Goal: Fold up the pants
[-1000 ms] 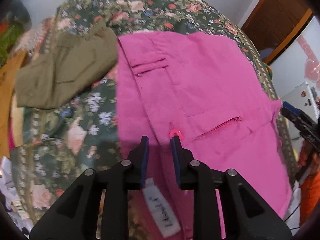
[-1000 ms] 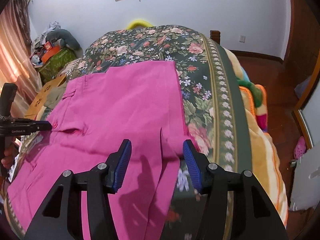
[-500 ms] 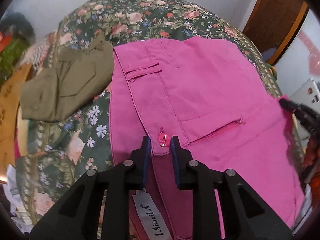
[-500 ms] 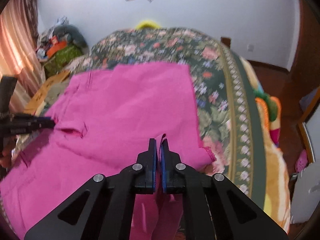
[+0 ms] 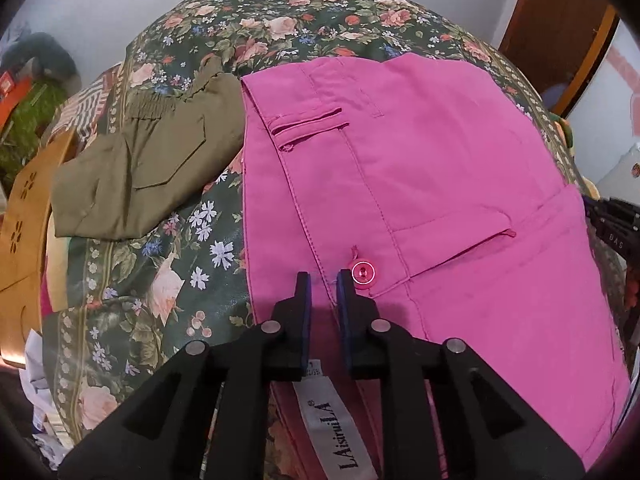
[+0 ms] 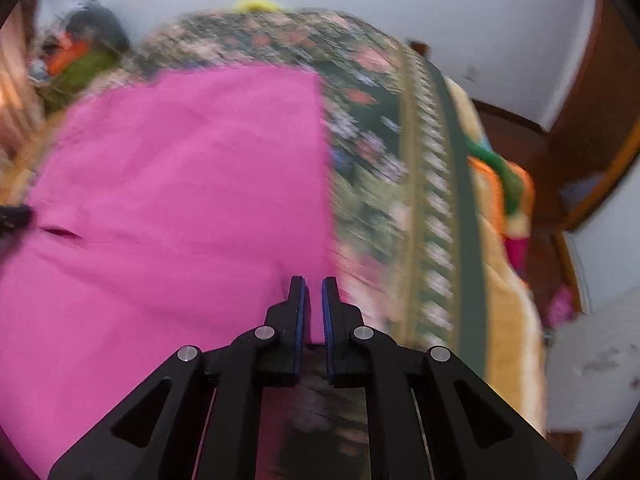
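Pink pants (image 5: 440, 168) lie spread on a floral bedspread (image 5: 160, 280), back side up, with a pocket and a pink button (image 5: 363, 272). My left gripper (image 5: 323, 280) grips the waistband just left of the button, its jaws closing on the fabric. A white label (image 5: 332, 420) hangs below it. In the blurred right wrist view my right gripper (image 6: 314, 284) pinches the right edge of the pink pants (image 6: 180, 180), its jaws parting slightly with fabric still between them. Each gripper shows at the edge of the other's view: the right gripper (image 5: 616, 224) and the left gripper (image 6: 12, 216).
Folded olive pants (image 5: 132, 176) lie left of the pink pair. A tan board (image 5: 20, 240) leans at the bed's left side. An orange blanket (image 6: 504, 240) hangs off the bed's right edge, beyond the bedspread (image 6: 372, 140). A wooden door (image 5: 560, 32) stands at the far right.
My right gripper went from wide open to shut on the pants' edge, then sank, blurring its view. The left jaws narrowed on the waistband and shifted left of the button.
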The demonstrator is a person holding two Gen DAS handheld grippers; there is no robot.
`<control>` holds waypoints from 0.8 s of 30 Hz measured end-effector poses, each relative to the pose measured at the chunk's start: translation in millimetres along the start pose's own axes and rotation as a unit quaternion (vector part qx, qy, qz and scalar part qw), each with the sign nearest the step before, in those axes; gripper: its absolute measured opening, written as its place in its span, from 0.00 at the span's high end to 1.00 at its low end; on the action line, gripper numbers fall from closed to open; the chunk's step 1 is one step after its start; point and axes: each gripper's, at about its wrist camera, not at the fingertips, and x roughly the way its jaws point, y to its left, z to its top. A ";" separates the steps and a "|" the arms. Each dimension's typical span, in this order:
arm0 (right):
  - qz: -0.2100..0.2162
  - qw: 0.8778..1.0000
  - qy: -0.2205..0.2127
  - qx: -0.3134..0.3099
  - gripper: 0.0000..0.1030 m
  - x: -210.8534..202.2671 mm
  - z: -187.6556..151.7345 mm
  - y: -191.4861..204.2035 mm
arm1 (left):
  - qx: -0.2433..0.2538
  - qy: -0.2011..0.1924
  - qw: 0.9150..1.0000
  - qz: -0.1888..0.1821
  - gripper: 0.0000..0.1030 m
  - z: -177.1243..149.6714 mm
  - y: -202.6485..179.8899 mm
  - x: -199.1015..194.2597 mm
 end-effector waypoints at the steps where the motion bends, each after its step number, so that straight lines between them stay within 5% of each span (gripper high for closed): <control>1: 0.009 1.000 0.002 0.013 0.94 -1.5 -2.2 -4.9 | -0.005 0.000 1.000 -0.007 0.84 -1.3 1.9 -1.2; 6: 0.005 0.999 -0.011 0.039 0.87 -34.2 -4.0 -23.2 | -0.033 0.004 0.999 -0.032 0.83 3.9 16.9 -14.7; 8: 0.018 0.999 -0.030 0.042 0.76 -48.0 5.0 -26.7 | -0.028 -0.014 0.999 -0.019 0.79 10.9 21.6 -23.8; 12: 0.040 0.996 -0.072 0.038 0.47 -61.6 32.4 -20.0 | -0.031 -0.053 0.998 -0.013 0.30 35.6 36.6 -36.8; 14: 0.044 0.995 -0.085 0.034 0.37 -59.3 46.3 -12.3 | -0.030 -0.074 0.997 0.005 0.28 48.3 41.0 -37.8; 24: 0.057 0.995 -0.074 0.026 0.36 2.6 105.7 0.0 | -0.016 -0.070 0.997 -0.012 0.27 103.3 52.3 11.6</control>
